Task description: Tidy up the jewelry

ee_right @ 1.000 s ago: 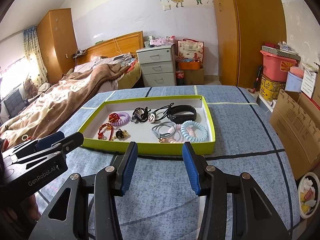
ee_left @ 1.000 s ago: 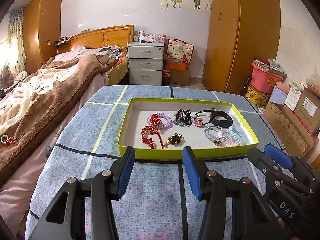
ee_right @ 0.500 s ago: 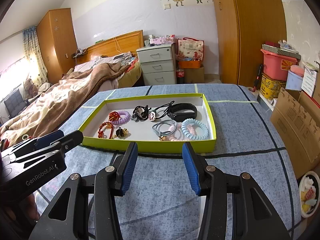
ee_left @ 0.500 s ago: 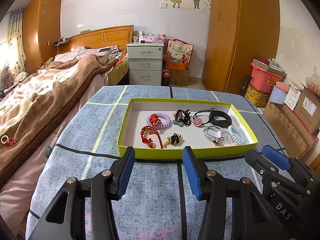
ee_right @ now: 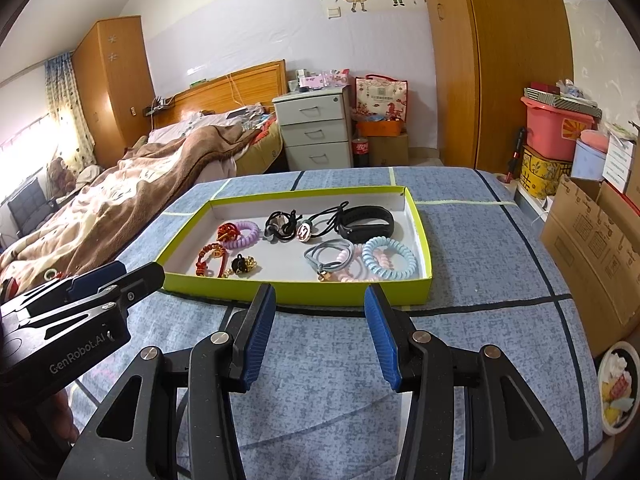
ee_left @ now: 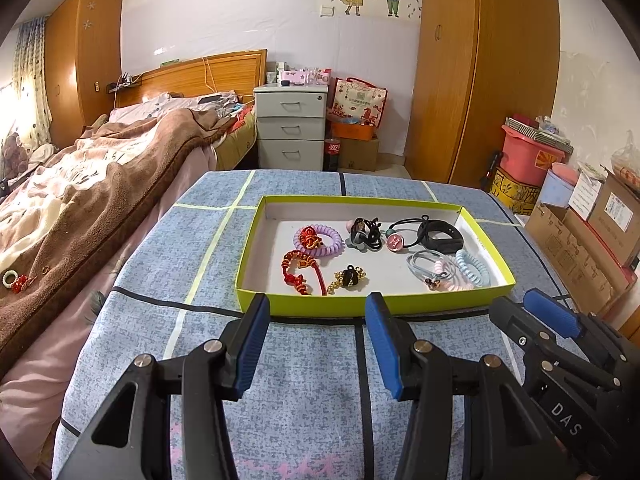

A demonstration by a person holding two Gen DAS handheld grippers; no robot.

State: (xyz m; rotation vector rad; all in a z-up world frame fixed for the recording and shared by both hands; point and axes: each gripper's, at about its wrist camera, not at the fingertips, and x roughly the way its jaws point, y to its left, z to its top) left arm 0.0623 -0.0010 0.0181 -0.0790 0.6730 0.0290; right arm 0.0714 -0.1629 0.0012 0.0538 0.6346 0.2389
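Note:
A yellow-green tray on the blue cloth table holds several pieces: a purple coil band, a red cord bracelet, a black and gold charm, black hair ties, a black wristband, a grey hair tie and a light blue coil band. My left gripper is open and empty, just short of the tray's near wall. My right gripper is open and empty, also in front of the tray. Each gripper shows in the other's view.
A bed with a brown blanket lies to the left; a small ring and a red trinket rest on it. Cardboard boxes stand to the right. A bowl sits on the floor at the right. A drawer cabinet stands behind.
Both grippers have drawn back slightly from the tray. Both stay open and empty. The jewelry has not moved.

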